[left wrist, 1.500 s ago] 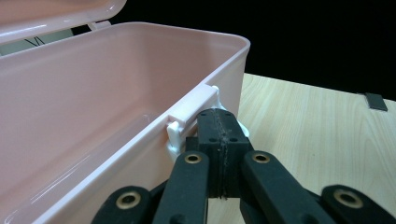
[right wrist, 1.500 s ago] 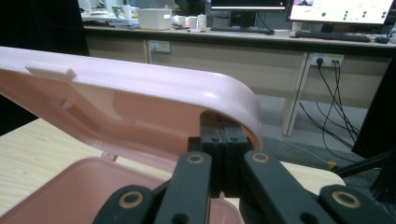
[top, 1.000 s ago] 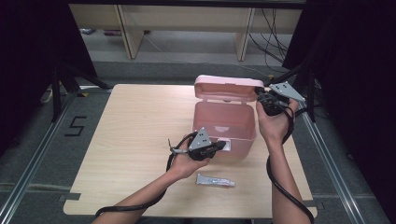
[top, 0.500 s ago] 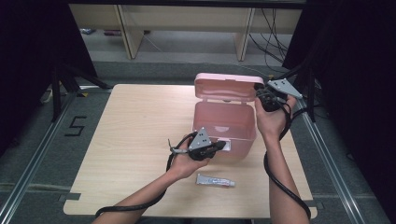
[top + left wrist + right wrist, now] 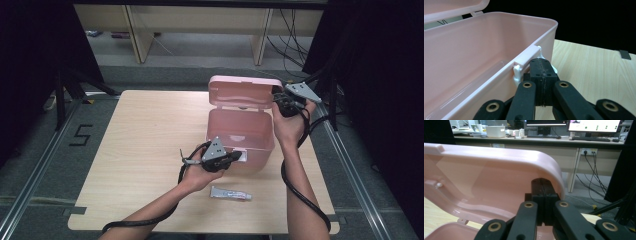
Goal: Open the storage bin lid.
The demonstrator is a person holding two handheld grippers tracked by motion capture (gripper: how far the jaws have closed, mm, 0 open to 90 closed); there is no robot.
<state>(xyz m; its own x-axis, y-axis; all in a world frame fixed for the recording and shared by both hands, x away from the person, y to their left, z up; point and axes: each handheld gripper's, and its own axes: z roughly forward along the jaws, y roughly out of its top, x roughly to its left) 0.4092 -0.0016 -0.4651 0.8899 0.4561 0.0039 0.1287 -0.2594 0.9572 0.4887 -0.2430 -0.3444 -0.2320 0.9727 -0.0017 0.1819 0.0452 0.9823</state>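
The left hand-held gripper (image 5: 234, 159) is held at the front wall of the pink box (image 5: 240, 131), its jaws pressed together with no gap seen between the pads, right beside the white latch (image 5: 520, 65) at the rim. Whether a thin tab of the latch is pinched between them cannot be told. The right hand-held gripper (image 5: 278, 102) is raised at the far right corner of the open lid (image 5: 243, 91); in the right gripper view its jaws are together and their tips are tucked under the lid's rounded edge, so a grip on the lid edge is likely but cannot be confirmed.

The box is judged to be light, stiff, thin-walled plastic with a smooth, rather slippery surface; it could slide on the counter (image 5: 145, 140) if pushed from one side only. The best holds are taken to be the lid's rim near a corner and the front wall by the latch, so that the hinge is not strained. The box stands on the counter between the two grippers, and a small tube (image 5: 230, 193) lies just nearer the person than the left gripper.
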